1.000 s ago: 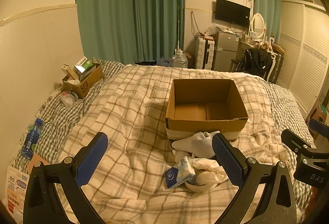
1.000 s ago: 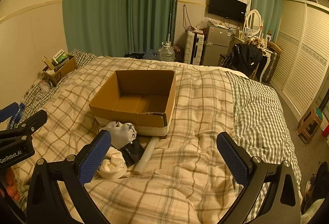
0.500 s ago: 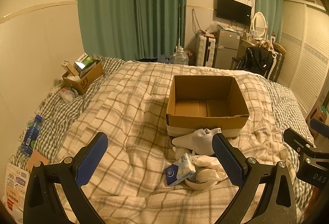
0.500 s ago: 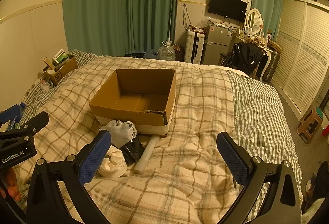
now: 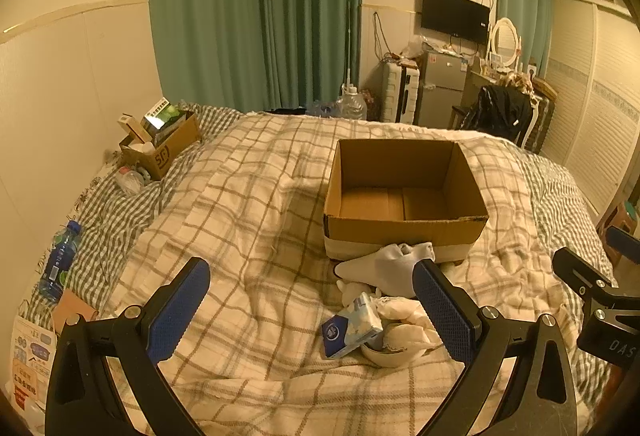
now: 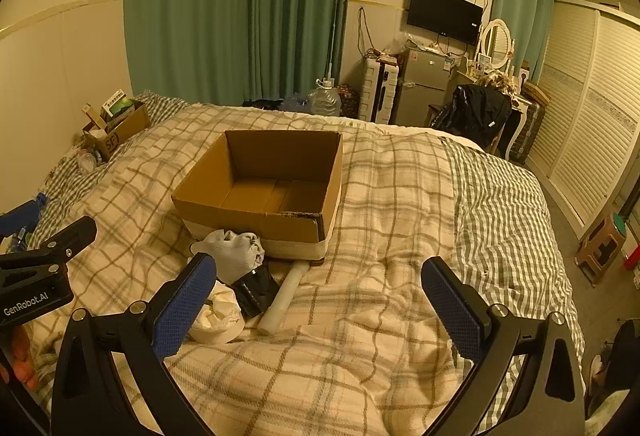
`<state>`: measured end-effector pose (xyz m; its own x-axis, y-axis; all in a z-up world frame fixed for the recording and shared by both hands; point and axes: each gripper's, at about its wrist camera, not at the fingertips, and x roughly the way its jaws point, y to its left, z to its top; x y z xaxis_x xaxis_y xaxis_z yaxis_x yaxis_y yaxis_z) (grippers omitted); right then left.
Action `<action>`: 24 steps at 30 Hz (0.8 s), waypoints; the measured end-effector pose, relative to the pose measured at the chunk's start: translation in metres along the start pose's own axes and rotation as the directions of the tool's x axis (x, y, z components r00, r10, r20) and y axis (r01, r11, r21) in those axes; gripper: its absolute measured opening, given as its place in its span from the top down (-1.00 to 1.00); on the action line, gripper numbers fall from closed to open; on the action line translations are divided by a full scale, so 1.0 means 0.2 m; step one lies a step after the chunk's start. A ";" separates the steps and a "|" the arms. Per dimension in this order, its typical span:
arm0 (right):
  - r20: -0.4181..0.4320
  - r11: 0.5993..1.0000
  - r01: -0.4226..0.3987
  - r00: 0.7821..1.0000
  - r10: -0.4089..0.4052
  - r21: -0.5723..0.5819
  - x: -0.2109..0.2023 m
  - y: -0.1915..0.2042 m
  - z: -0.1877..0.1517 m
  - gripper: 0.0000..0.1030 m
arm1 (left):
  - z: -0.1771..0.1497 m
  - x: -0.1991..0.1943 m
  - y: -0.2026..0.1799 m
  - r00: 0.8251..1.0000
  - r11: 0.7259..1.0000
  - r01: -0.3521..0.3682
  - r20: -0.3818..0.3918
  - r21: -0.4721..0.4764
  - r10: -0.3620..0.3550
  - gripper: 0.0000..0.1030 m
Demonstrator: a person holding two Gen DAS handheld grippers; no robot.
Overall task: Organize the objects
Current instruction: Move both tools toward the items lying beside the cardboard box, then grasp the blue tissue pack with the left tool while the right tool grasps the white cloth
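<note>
An empty cardboard box [image 5: 404, 192] [image 6: 264, 184] stands open on the plaid bed. In front of it lies a small pile: a white glove [image 5: 384, 268] [image 6: 232, 252], a blue-and-white tissue pack [image 5: 350, 328], crumpled white cloth in a bowl [image 5: 400, 332] [image 6: 216, 316], a black object [image 6: 254, 290] and a white tube [image 6: 282, 296]. My left gripper [image 5: 312, 312] is open and empty above the bed, just short of the pile. My right gripper [image 6: 320, 312] is open and empty, to the right of the pile.
A small cardboard box of items [image 5: 160, 144] and a water bottle [image 5: 58, 264] lie at the bed's left side. Green curtains, a fridge [image 6: 420, 92], a chair with a black jacket [image 6: 476, 116] and a stool [image 6: 600, 248] stand beyond the bed.
Both grippers have drifted slightly, so the box and pile sit a little lower in the left wrist view. Nothing was grasped or moved.
</note>
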<state>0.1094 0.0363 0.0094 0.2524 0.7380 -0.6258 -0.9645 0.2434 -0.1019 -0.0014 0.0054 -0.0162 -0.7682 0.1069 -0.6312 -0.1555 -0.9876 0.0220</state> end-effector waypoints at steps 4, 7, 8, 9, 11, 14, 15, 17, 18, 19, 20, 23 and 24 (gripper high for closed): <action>-0.025 1.000 0.006 1.000 -0.006 -0.008 0.05 0.00 -0.02 -0.99 | -0.03 0.05 0.01 1.000 1.000 -0.001 -0.030 0.003 0.001 -1.00; -0.044 1.000 0.007 0.999 -0.007 -0.005 0.09 -0.01 -0.04 -0.99 | -0.04 0.10 0.03 0.998 1.000 -0.004 -0.059 0.006 0.005 -1.00; -0.052 1.000 0.007 0.999 -0.007 -0.003 0.11 -0.01 -0.04 -0.99 | -0.04 0.12 0.03 0.998 1.000 -0.007 -0.066 0.009 0.007 -1.00; -0.057 1.000 0.008 0.998 -0.008 -0.001 0.12 -0.02 -0.04 -0.99 | -0.05 0.14 0.03 0.997 1.000 -0.010 -0.077 0.015 0.011 -1.00; -0.071 1.000 0.014 0.997 -0.014 -0.002 0.16 -0.02 -0.05 -0.99 | -0.06 0.17 0.03 0.995 0.999 -0.016 -0.096 0.029 0.019 -1.00; -0.092 1.000 0.017 0.996 -0.017 0.004 0.21 -0.02 -0.07 -0.99 | -0.09 0.24 0.02 0.990 0.998 -0.020 -0.136 0.052 0.027 -1.00; -0.102 1.000 0.018 0.995 -0.017 0.004 0.23 -0.02 -0.07 -0.99 | -0.10 0.27 0.02 0.988 0.998 -0.014 -0.152 0.062 0.023 -1.00; -0.123 1.000 0.016 0.992 -0.017 -0.001 0.28 -0.02 -0.08 -0.99 | -0.13 0.33 0.01 0.981 0.997 0.003 -0.193 0.075 0.012 -1.00; -0.128 1.000 0.017 0.992 -0.017 -0.002 0.29 -0.03 -0.08 -0.99 | -0.14 0.35 0.00 0.978 0.997 0.014 -0.207 0.081 0.003 -1.00; -0.137 1.000 0.017 0.990 -0.018 -0.003 0.32 -0.03 -0.09 -0.99 | -0.16 0.37 -0.01 0.973 0.996 0.028 -0.229 0.090 -0.007 -1.00; -0.144 1.000 0.018 0.989 -0.018 -0.001 0.33 -0.03 -0.09 -0.99 | -0.17 0.40 -0.02 0.969 0.994 0.042 -0.247 0.098 -0.017 -1.00; -0.167 1.000 0.017 0.986 -0.016 0.004 0.40 -0.03 -0.11 -0.99 | -0.21 0.50 -0.06 0.951 0.991 0.077 -0.307 0.112 -0.039 -1.00; -0.174 1.000 0.017 0.985 -0.016 0.006 0.41 -0.03 -0.11 -0.99 | -0.23 0.54 -0.07 0.946 0.990 0.082 -0.322 0.110 -0.042 -0.97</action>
<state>0.1335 0.0808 -0.0589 0.2503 0.6135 -0.7490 -0.9596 0.2600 -0.1078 -0.0537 0.0251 -0.1195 -0.5196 0.1059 -0.8478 -0.2856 -0.9567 0.0556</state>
